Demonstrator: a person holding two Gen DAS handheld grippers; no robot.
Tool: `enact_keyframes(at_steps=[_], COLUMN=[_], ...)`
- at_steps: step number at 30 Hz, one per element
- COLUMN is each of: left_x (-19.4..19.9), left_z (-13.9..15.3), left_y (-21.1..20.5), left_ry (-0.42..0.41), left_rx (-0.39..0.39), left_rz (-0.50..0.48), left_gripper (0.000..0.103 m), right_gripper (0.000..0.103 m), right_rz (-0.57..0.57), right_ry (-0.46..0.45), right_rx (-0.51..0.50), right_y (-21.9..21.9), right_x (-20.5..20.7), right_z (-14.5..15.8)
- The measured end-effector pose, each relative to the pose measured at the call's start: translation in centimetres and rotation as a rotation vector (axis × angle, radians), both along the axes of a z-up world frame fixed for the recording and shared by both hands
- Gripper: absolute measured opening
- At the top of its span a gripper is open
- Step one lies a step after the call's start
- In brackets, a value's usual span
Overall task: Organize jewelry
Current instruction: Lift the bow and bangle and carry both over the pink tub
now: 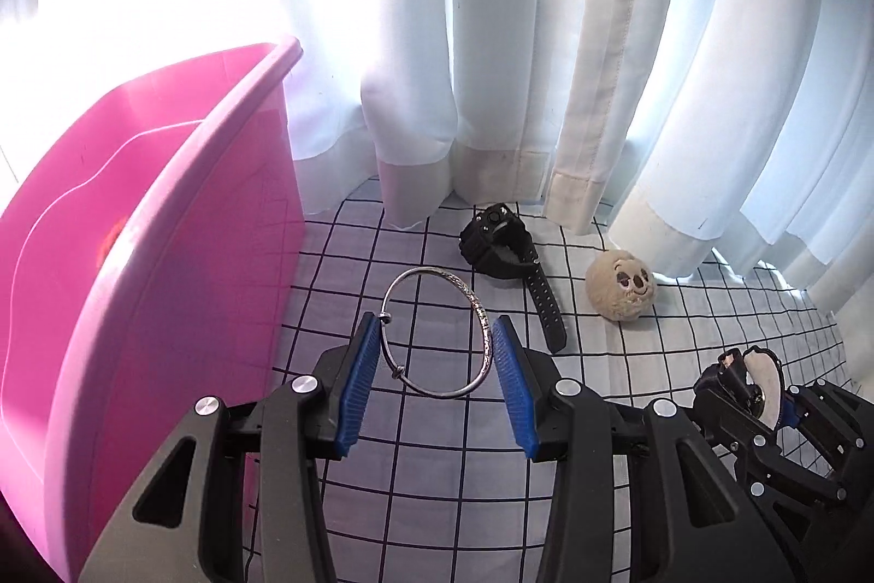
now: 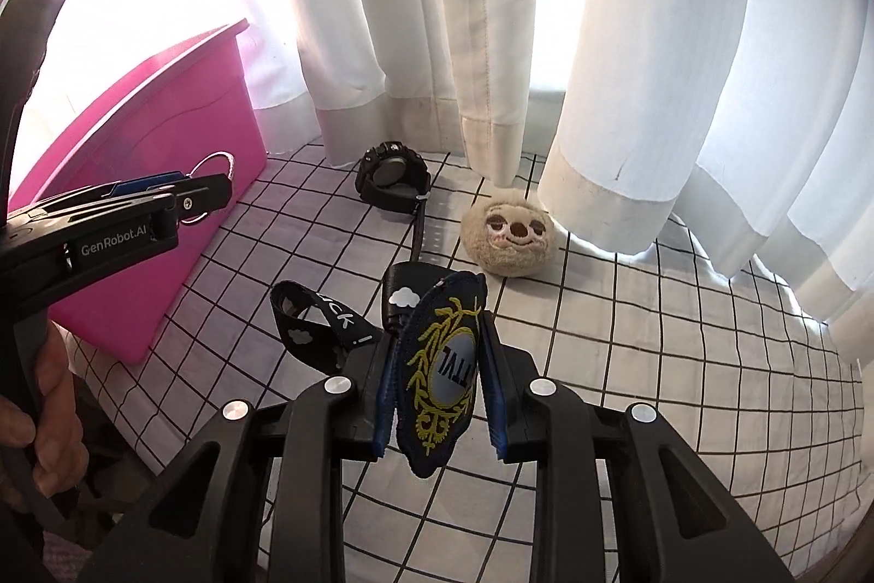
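Note:
In the left wrist view a thin silver bangle [image 1: 478, 307] spans the gap between the blue pads [image 1: 358, 375], and my left gripper [image 1: 436, 326] is shut on it above the checked cloth. The same gripper [image 2: 210, 195] and bangle [image 2: 221, 159] show in front of the pink bin [image 2: 164, 135] in the right wrist view. My right gripper [image 2: 437, 326] is shut on a dark blue embroidered badge [image 2: 442, 381] with a black cloud-print strap [image 2: 328, 326] hanging from it. That gripper [image 1: 754, 383] also shows at lower right. A black watch [image 1: 502, 249] lies near the curtain.
The pink bin [image 1: 164, 255] stands at the left, its rim high. A round plush sloth face [image 1: 620, 288] sits right of the watch. White curtains [image 1: 491, 36] hang along the back edge of the checked cloth [image 1: 437, 473]. A person's hand [image 2: 49, 419] grips the left handle.

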State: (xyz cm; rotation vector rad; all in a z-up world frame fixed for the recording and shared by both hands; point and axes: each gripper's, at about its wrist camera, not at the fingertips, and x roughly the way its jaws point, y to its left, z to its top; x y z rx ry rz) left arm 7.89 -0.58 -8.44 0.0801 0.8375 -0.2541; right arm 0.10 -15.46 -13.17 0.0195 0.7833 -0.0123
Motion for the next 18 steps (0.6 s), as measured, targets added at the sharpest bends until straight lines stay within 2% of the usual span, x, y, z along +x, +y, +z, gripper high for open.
enact_keyframes(at_steps=[10, 18], left_x=[-0.6, -0.8], left_z=[6.4, 10.5], left_y=[2.1, 6.7], left_ry=[-0.104, -0.192], left_rx=[-0.017, 0.010], left_rz=[0.078, 0.181], left_gripper=[0.042, 0.042], right_gripper=[0.026, 0.026], right_rz=[0.074, 0.190], right_ry=[-0.113, -0.198], right_rx=[-0.018, -0.017], right_y=[1.8, 6.2], right_x=[0.9, 3.3], right_z=[5.4, 9.3])
